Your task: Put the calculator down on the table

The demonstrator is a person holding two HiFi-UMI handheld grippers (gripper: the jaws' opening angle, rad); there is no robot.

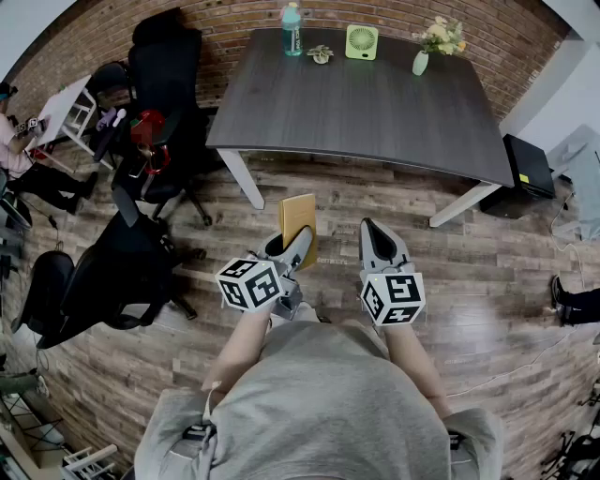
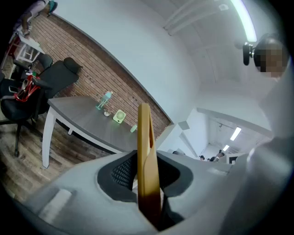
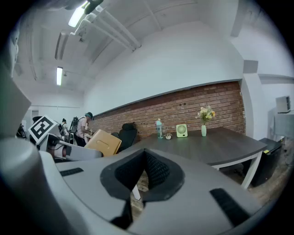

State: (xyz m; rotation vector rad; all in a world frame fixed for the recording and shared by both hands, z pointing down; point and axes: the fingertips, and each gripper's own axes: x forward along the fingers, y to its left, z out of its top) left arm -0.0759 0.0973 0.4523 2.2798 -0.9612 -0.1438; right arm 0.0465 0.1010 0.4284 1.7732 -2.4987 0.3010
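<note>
Yellow and flat, what looks like the calculator (image 1: 298, 217) is pinched in your left gripper (image 1: 296, 247), your right gripper (image 1: 373, 232) is closed on nothing, and the table (image 1: 375, 112) is well ahead, so the placing is not yet done.

Office space, brick wall (image 1: 234, 14), dark desk (image 1: 356, 103), black swivel chairs (image 1: 164, 56) (several), wood-plank floor (image 1: 487, 272)

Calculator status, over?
Left gripper shut on calculator, short of table. Right gripper shut, empty. Table's near side bare.
</note>
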